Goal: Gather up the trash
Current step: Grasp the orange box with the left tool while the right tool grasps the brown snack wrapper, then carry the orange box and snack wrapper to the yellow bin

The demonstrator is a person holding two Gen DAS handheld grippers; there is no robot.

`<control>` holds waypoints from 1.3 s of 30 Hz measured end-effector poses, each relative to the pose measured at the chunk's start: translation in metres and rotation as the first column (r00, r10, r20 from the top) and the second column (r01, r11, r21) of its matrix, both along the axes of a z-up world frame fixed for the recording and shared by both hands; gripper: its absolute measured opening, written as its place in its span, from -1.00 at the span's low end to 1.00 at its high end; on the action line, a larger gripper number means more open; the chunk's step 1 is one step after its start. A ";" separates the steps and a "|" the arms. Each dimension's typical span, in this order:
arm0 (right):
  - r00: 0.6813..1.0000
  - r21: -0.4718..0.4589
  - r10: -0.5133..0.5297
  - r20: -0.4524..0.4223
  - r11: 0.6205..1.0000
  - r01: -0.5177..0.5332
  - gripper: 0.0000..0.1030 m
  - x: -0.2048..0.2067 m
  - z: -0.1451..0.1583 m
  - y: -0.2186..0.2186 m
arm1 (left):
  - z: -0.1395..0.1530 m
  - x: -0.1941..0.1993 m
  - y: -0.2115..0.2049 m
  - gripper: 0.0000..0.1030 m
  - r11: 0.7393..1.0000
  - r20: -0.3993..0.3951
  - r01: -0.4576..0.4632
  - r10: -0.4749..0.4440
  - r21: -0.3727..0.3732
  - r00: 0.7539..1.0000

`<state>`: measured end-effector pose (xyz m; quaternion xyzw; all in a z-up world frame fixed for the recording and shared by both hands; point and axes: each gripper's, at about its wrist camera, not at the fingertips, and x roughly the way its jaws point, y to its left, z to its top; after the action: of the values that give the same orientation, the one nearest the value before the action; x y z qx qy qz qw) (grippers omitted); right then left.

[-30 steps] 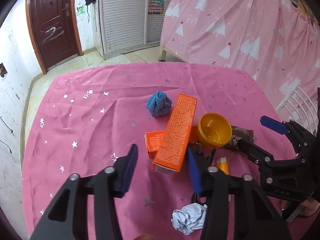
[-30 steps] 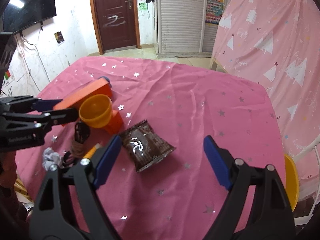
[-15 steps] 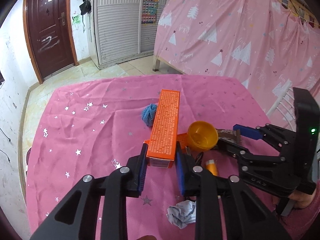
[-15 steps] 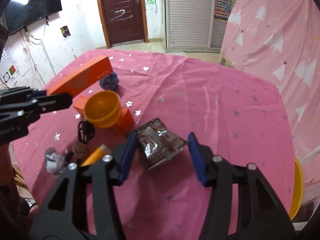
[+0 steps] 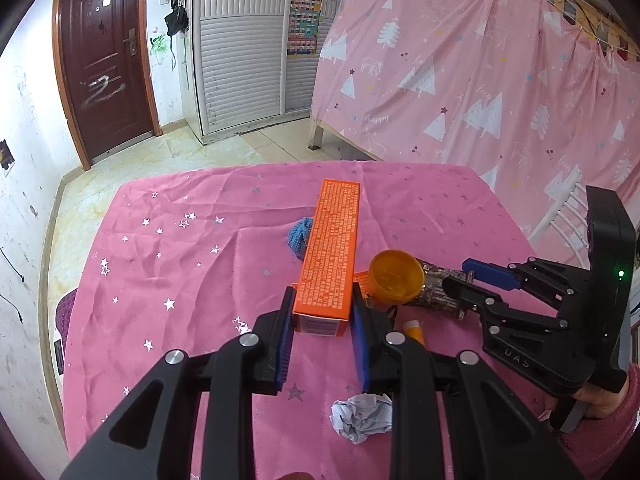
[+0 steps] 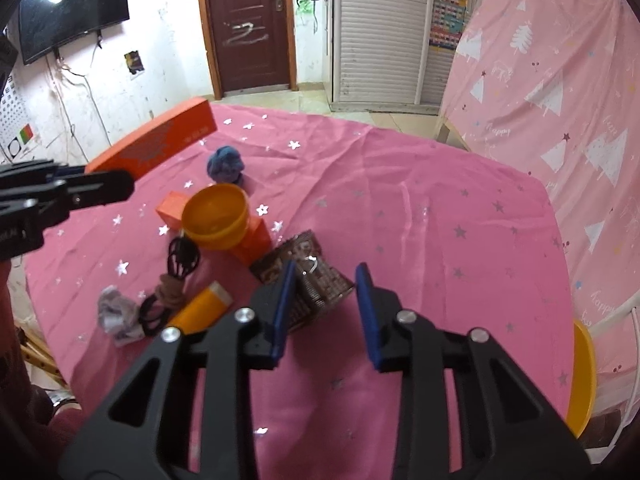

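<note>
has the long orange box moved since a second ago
Yes. The long orange box, clamped in the left gripper, has been lifted off the small orange box it lay across, and now hangs above the tablecloth.

A pink tablecloth [image 5: 168, 248] with silver stars is covering the table. A pink curtain [image 5: 460, 92] is hanging behind, and a dark brown door [image 6: 250, 20] is standing closed.

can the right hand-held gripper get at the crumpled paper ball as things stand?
Probably not directly: the right hand-held gripper already straddles the brown wrapper, and the orange tube and black cord lie before the paper ball.
</note>
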<state>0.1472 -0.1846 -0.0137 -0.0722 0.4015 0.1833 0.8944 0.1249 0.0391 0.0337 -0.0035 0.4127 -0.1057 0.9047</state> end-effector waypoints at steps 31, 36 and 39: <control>0.999 -0.005 -0.022 0.024 1.000 0.023 -0.23 -0.005 0.002 -0.011 | 0.013 -0.007 -0.020 -0.62 1.000 0.021 0.020 -0.020 0.007 1.000; 0.997 0.023 -0.068 0.042 0.998 0.067 -0.23 -0.007 0.004 -0.036 | 0.016 -0.006 -0.043 -0.62 0.999 0.020 0.043 -0.043 0.022 0.999; 0.994 0.040 -0.094 0.052 0.995 0.092 -0.23 -0.007 0.007 -0.053 | 0.018 -0.007 -0.058 -0.62 0.998 0.022 0.062 -0.063 0.034 0.998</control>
<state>0.1397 -0.2375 -0.0072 -0.0415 0.3768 0.1470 0.9136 0.1180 -0.0192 0.0513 0.0257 0.4040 -0.1270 0.9055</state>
